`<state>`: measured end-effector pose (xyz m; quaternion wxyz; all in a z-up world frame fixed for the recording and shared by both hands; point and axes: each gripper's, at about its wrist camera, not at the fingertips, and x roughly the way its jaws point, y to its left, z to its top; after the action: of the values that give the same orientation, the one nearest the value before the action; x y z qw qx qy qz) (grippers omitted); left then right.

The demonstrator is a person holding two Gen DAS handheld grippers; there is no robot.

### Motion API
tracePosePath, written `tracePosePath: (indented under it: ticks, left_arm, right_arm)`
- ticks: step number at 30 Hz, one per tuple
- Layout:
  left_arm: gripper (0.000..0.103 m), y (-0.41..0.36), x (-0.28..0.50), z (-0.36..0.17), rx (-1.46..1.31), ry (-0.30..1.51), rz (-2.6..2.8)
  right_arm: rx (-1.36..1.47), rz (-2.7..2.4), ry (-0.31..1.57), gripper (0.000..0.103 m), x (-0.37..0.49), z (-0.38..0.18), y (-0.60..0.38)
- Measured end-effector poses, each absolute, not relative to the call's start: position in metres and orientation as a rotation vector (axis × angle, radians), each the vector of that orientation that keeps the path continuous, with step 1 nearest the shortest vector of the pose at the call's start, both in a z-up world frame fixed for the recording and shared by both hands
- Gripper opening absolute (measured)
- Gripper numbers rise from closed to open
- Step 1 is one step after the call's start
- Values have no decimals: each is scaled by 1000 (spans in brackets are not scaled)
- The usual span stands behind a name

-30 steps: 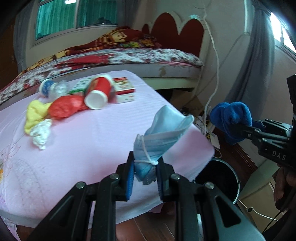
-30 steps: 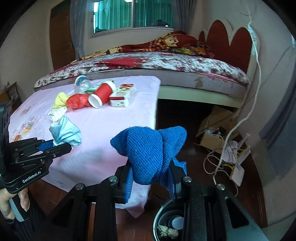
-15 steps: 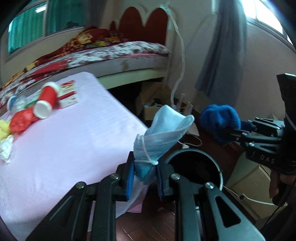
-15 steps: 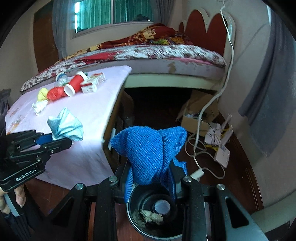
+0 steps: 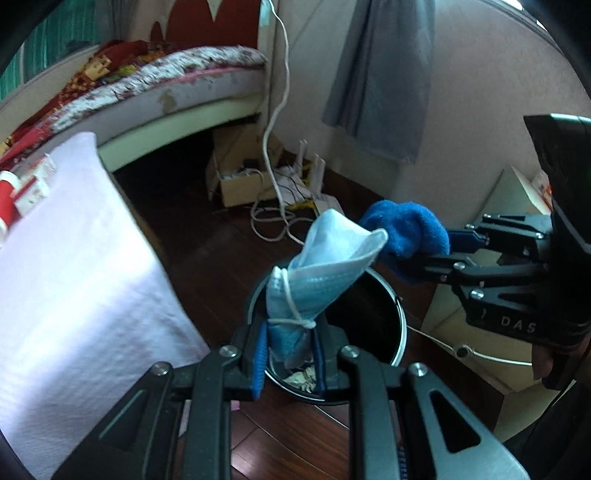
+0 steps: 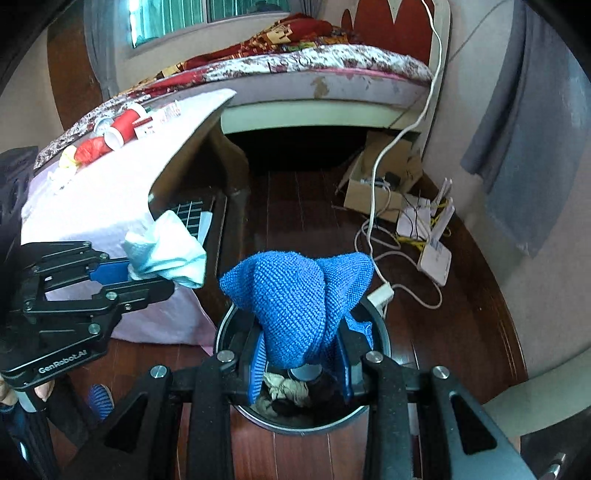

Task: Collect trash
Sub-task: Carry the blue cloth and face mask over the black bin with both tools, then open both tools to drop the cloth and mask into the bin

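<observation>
**Mask and cloth held over the bin**

The left gripper (image 5: 288,354) is clamped tight on the lower end of a crumpled light-blue face mask (image 5: 325,269), whose long axis rises from the jaws and leans toward the upper right, tip pointing at the right gripper (image 6: 301,363). That gripper pinches a bunched blue knitted cloth (image 6: 299,299), jaws part-closed around it, folds standing upward. Both hang above the round black trash bin (image 6: 380,332) on the dark wooden floor (image 6: 295,206), beside the pink-covered table (image 5: 74,266).

Dim daylight from window (image 6: 207,14) — fisheye-warped edges, slight blur
</observation>
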<state>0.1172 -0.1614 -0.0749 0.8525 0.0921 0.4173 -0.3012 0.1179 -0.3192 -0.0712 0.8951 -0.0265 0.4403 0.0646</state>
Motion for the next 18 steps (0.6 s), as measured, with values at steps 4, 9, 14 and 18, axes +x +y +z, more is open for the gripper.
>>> tracePosePath:
  ticks: [4, 9, 14, 18]
  left_arm:
    - [22, -172, 122, -89, 203, 919, -648]
    - [22, -183, 126, -111, 208, 981, -686]
    - [22, -189, 134, -127, 203, 1026, -710]
    - [39, -196, 143, -139, 193, 1077, -744]
  right_arm:
    - [-63, 135, 944, 34, 116, -86, -323]
    - [-90, 150, 1000, 34, 121, -107, -319]
    - [-116, 156, 1056, 34, 127, -127, -320]
    - [-128, 161, 1089, 44, 133, -141, -320]
